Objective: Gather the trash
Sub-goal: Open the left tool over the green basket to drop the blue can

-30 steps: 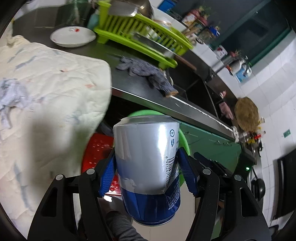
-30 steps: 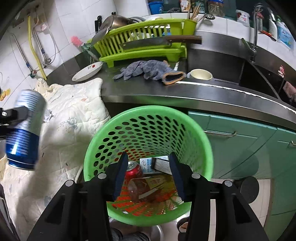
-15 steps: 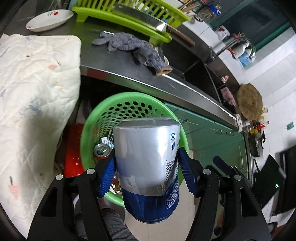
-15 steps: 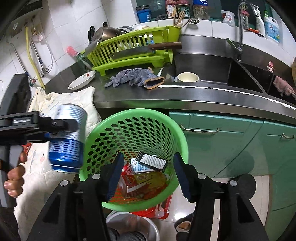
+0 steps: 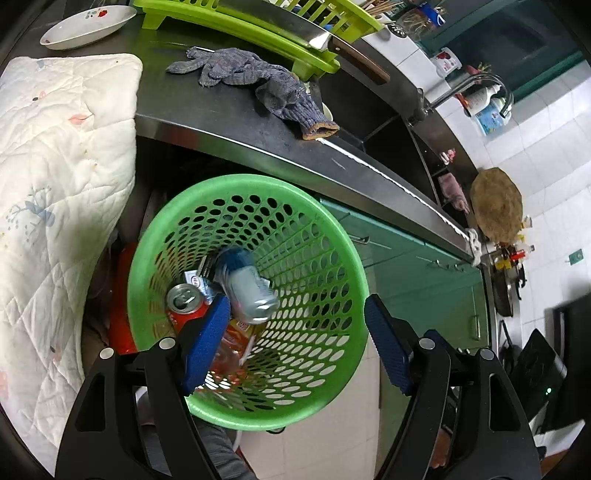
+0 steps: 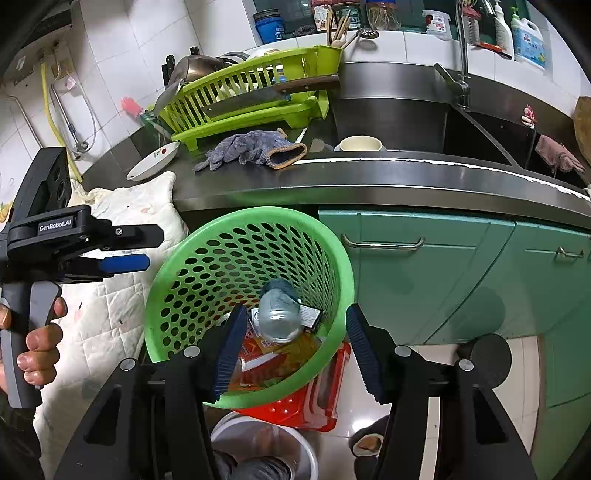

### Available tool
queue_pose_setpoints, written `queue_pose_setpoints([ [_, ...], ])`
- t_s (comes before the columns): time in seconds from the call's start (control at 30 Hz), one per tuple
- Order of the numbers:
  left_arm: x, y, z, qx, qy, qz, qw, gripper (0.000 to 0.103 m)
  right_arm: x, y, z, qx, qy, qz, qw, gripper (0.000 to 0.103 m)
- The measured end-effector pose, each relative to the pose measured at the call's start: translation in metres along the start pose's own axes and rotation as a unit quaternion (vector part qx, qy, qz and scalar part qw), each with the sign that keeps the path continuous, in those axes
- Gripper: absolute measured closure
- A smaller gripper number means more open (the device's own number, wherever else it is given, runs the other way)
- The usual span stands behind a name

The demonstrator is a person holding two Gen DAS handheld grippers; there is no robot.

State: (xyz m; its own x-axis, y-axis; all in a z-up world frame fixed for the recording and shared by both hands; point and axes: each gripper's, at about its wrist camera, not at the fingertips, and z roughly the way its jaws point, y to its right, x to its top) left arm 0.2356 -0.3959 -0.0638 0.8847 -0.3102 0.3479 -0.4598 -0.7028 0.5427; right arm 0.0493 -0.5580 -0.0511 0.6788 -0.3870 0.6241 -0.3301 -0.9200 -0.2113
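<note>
- Left claw [image 5: 295,343] is spread wide with nothing in it, hovering right over the near rim of the bin [image 5: 334,236]. Right claw [image 6: 295,354] is wide and empty too, also above the near rim.
- The can [image 5: 245,286] is inside the bin, blurry and tipped, so I'd guess it's mid-drop or just landing on the pile. Trash goes in from above, no need to reach down.
- It's on top of a red can [image 5: 184,304], a small box and some orange wrappers, so the bin's filling but there's room.
- For the step in hand: keep the left claw wide and lift straight up so the pads don't snag the rim and tip the bin.
- Farther out, the table [image 5: 221,110] has a glove [image 5: 258,81], a plate [image 5: 88,22] and a dish rack [image 5: 266,33]. None of that looks like trash to me, so I'd check the far left side by the quilt [image 5: 55,166] for more.
</note>
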Motion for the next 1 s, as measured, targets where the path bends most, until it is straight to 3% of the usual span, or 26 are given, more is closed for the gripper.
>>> queue_pose_setpoints([
  [0.4, -0.012, -0.007, -0.042, 0.037, 0.031, 0.037, 0.9982, 0.029, -0.001, -0.028, 0.0, 0.016, 0.001, -0.017, 1.0, 0.049],
  [1.0, -0.033, -0.048, -0.109, 0.102, 0.087, 0.048, 0.9898, 0.029, 0.004, -0.103, 0.011, 0.058, -0.005, -0.072, 0.996, 0.049],
])
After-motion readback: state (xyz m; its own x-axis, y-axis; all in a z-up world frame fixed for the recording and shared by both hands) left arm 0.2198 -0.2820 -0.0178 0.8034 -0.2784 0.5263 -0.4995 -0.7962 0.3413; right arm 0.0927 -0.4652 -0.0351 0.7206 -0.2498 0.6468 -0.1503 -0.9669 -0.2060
